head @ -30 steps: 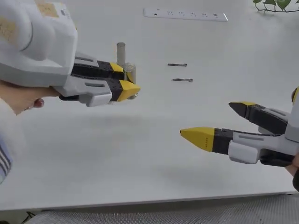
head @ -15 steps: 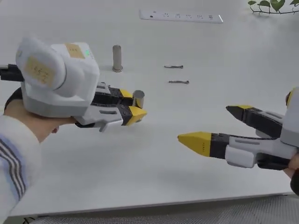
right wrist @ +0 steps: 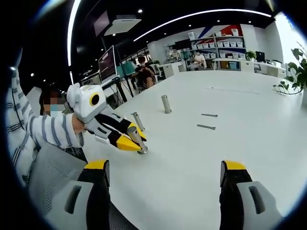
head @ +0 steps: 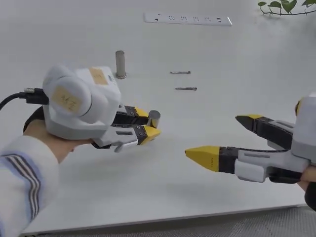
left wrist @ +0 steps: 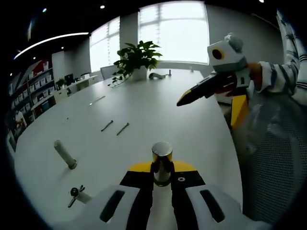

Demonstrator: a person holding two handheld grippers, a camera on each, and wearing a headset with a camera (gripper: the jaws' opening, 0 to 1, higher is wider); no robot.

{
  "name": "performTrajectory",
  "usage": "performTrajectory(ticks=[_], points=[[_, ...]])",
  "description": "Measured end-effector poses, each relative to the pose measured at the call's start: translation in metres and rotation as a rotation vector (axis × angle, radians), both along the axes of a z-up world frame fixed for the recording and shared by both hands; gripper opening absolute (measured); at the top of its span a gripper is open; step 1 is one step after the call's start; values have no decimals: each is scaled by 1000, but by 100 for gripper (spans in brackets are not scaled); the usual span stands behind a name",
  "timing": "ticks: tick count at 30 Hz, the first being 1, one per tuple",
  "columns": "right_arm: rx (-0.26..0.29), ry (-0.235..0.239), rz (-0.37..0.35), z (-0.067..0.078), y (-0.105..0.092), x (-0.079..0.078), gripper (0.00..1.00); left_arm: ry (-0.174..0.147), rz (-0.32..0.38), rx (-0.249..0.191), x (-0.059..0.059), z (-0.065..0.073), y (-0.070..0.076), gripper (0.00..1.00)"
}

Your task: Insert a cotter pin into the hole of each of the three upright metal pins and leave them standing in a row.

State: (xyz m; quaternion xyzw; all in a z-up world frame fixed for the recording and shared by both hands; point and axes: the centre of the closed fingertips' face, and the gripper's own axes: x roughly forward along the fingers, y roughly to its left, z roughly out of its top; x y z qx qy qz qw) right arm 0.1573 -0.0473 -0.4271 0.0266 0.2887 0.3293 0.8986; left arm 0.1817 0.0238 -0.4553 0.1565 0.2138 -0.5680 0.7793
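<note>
One-handed, clamps metal pin (left wrist: 162, 160) upright in left gripper (head: 148, 122), likely awaiting a cotter pin (head: 185, 89), with right gripper (head: 215, 135) agape, empty.

Three grey cylindrical metal pins are showing in the right gripper view: a first pin (right wrist: 166, 103), a second pin (right wrist: 138, 120) and a third pin (right wrist: 136, 138). Two thin dark metal cotter pins are lying loose on the white counter (head: 163, 182): one cotter pin (head: 180, 72) and another cotter pin (head: 185, 89). One long white power strip (head: 187, 19) is lying there. One green leafy potted plant (left wrist: 139, 55) is standing there. Two yellow-tipped grippers are showing, the left gripper (head: 148, 122) and the right gripper (head: 215, 135).
</note>
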Motion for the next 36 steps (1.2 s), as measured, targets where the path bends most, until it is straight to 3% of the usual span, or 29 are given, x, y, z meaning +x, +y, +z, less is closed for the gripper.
performTrajectory(ticks=[29,36], points=[[16,-3,-13,2,-4,-2,94,-5,-36,8,-8,-13,-4,9],[12,-3,-17,1,-6,-2,93,1,-32,-9,-7,-14,-2,9]])
